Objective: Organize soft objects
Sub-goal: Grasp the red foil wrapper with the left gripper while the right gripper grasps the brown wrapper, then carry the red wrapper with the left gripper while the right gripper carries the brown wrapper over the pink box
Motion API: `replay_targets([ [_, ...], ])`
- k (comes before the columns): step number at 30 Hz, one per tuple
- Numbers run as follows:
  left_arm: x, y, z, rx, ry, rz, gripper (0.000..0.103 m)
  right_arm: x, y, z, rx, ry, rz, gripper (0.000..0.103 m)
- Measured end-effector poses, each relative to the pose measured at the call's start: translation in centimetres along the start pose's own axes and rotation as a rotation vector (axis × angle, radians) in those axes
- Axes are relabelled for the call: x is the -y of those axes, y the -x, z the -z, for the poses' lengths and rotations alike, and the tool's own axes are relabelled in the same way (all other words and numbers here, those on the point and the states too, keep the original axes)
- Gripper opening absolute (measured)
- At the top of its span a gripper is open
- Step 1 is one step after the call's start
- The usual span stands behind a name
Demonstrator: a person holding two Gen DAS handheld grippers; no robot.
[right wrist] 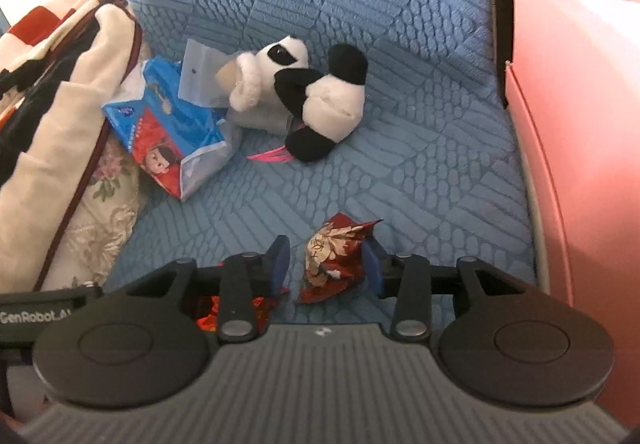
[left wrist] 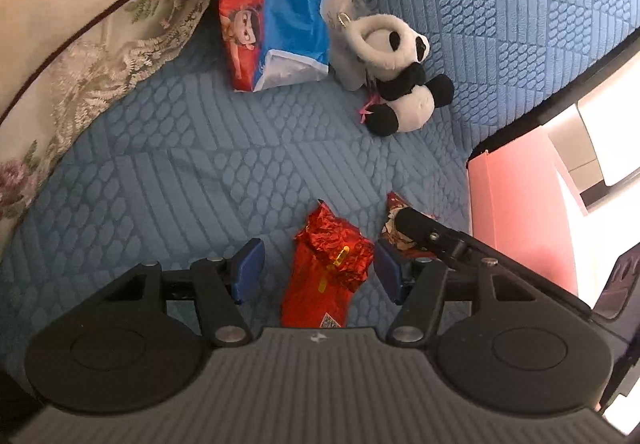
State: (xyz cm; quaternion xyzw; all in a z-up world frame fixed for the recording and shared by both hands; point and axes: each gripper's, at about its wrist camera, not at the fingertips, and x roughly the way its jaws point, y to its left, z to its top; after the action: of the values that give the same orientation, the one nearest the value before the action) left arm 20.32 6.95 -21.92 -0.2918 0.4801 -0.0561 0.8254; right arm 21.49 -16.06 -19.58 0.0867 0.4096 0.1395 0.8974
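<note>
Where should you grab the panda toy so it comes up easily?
Grab the panda toy around its round white belly, coming from above. It lies on its side on the blue quilt with that part facing up, plump and soft enough to pinch.

Soft things spread over a quilted bed cover (left wrist: 200, 172).
Tissue pack (left wrist: 276, 16) lies left of the panda (left wrist: 404, 84), touching it; two foil packets (left wrist: 328, 264) (right wrist: 336, 256) sit nearer, side by side; box (left wrist: 520, 212) stands right.

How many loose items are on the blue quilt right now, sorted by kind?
Red foil packets: 2, plain red one, patterned one
Plush panda: 1
Blue tissue pack: 1
Clear plastic bag: 1
Total: 5
</note>
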Motion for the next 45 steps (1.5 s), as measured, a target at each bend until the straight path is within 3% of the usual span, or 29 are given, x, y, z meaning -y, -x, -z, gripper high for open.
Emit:
replay_targets([
  [5, 0.4, -0.4, 0.0, 0.004, -0.042, -0.023, 0.066, 0.1, -1.0, 0.1, -0.026, 0.004, 0.056, 0.04],
  [22, 3.3, -1.7, 1.1, 0.0, -0.268, -0.103, 0.068, 0.8, 0.6, 0.9, -0.01, -0.004, 0.106, 0.036],
  [35, 6.0, -2.7, 2.7, 0.044, -0.502, -0.177, 0.068, 1.9, 1.1, 1.3, -0.051, -0.004, 0.169, 0.037],
  [37, 6.5, -3.1, 3.0, 0.056, -0.537, -0.202, 0.067, 1.9, 1.0, 1.3, -0.052, -0.001, 0.168, 0.037],
  [39, 6.9, -3.3, 3.3, 0.069, -0.565, -0.224, 0.058, 1.9, 1.0, 1.3, -0.053, 0.0, 0.168, 0.037],
  [45, 7.7, -3.1, 3.8, 0.113, -0.611, -0.237, 0.058, 1.8, 1.2, 1.2, -0.045, 0.01, 0.164, 0.037],
])
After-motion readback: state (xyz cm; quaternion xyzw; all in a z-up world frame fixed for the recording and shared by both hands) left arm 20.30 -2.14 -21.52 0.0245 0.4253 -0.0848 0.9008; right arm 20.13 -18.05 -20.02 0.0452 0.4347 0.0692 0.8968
